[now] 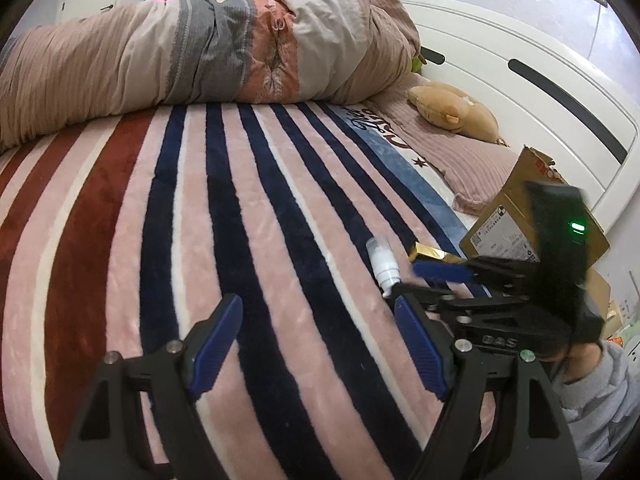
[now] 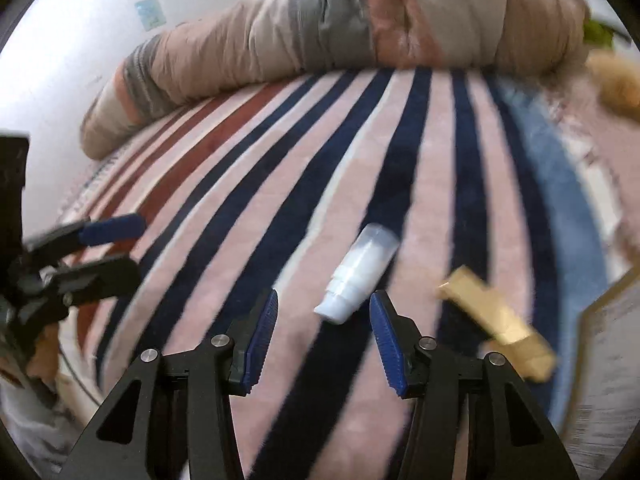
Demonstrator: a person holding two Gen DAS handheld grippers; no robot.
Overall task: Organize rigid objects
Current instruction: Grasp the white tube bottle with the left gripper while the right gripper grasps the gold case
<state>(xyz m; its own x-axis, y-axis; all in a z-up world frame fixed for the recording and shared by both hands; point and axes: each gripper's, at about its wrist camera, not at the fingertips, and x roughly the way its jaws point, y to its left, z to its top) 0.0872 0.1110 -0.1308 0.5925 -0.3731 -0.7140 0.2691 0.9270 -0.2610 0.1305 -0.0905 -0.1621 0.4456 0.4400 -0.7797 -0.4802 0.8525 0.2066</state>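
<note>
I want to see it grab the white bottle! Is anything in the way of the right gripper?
Nothing visible blocks it. The white bottle lies on the striped blanket just ahead of the open right gripper, between its fingers' line. The gold box sits off to the side, apart.

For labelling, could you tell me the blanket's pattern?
Blanket: pink with navy, dark red and white stripes, clearest in the left wrist view.

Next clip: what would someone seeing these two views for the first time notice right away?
The striped blanket fills both views, with a rolled duvet along its far edge. A small white bottle lies on its side just ahead of the open right claw, and a gold box lies to the bottle's right. In the left wrist view, a cardboard box stands at the right by the white headboard.
</note>
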